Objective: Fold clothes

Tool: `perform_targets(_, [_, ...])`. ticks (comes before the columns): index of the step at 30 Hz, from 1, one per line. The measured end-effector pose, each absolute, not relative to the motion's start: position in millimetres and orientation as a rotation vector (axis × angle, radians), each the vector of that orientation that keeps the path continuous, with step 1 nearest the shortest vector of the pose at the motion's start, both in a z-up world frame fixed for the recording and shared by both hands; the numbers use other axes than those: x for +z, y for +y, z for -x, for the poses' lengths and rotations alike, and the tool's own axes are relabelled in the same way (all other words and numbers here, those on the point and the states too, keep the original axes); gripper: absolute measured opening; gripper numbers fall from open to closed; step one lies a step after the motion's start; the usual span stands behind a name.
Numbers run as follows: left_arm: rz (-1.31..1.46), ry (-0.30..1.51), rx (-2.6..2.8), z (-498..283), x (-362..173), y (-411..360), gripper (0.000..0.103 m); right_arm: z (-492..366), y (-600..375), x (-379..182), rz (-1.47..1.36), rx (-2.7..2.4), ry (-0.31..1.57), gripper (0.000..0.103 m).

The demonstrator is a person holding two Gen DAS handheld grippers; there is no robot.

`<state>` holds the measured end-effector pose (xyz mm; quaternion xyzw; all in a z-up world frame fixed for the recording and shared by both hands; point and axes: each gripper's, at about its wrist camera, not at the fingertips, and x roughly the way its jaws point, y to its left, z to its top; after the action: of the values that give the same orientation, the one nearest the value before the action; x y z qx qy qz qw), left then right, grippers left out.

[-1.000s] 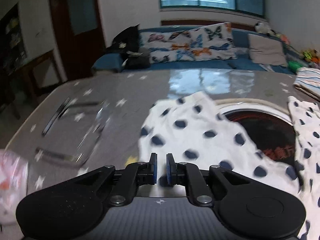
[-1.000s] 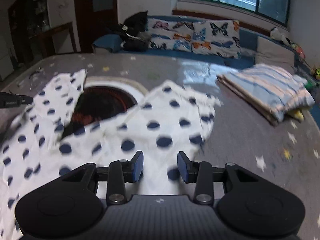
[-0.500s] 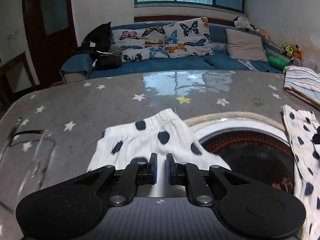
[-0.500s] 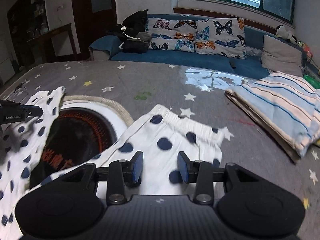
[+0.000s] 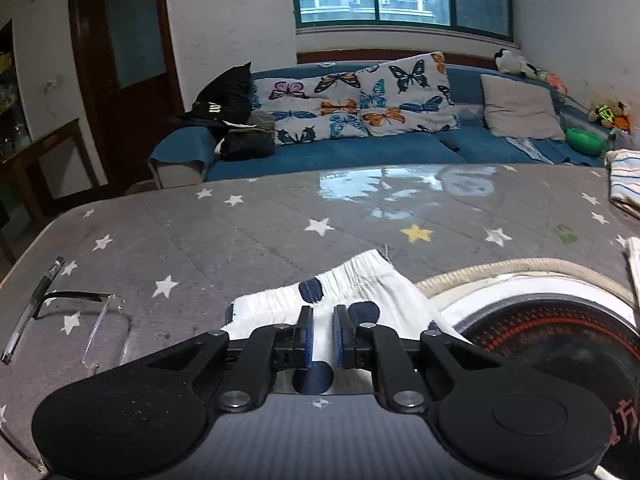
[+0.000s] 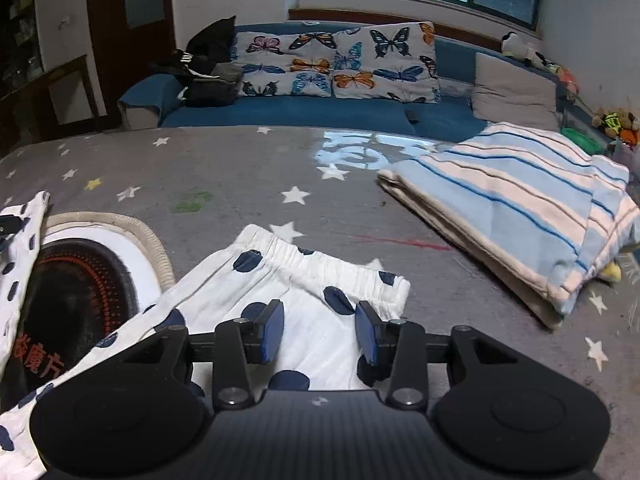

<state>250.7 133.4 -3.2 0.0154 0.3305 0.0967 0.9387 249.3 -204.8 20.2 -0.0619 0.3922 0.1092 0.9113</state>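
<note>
The polka-dot garment [image 6: 304,312] lies spread on the star-patterned grey table cover [image 6: 248,176], its elasticated waistband edge turned toward the sofa [image 6: 320,116] and part of the cloth draped across the round heater inset [image 6: 76,300] in the table; this flat layout gives a straight edge to fold from. The left gripper [image 5: 320,336] sits over one waistband corner with its jaws nearly closed, a narrow gap between the blue pads [image 5: 307,336]; white cloth shows in that gap, but whether the pads pinch it cannot be told. The right gripper [image 6: 320,330] sits over the opposite corner with jaws parted and nothing clamped, cloth lying beneath. One tool per corner probably serves to keep the edge taut. A folded striped blanket [image 6: 516,212] lies well apart at the right; spectacles [image 5: 76,320] and a pen [image 5: 32,308] lie at the left.
</note>
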Motion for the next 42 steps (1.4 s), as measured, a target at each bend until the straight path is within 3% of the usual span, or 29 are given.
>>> perform_targets(5, [-0.074, 0.663, 0.23, -251.4, -6.0, 133.3, 0.015, -245.4, -198.5, 20.9, 0.142, 0.276, 0.802, 0.039])
perform_targets(7, [-0.082, 0.663, 0.236, -251.5, -6.7, 134.4, 0.015, -244.7, -194.8, 18.7, 0.184, 0.264, 0.793, 0.046])
perform_targets(16, [-0.067, 0.659, 0.226, -239.8, 1.3, 135.2, 0.019, -222.5, -183.9, 41.1, 0.205, 0.313, 0.781, 0.047])
perform_targets(27, [-0.077, 0.676, 0.04, -158.0, 17.5, 90.3, 0.021, -121.4, -86.9, 44.5, 0.377, 0.712, 0.794, 0.047])
perform_targets(34, [-0.081, 0.72, -0.051, -110.1, 7.1, 72.3, 0.021, -112.4, -63.7, 22.1, 0.448, 0.682, 0.783, 0.047])
perform_targets(42, [-0.051, 0.725, -0.024, -85.9, 0.0, 80.5, 0.023, -107.6, -71.5, 34.8, 0.396, 0.66, 0.774, 0.048])
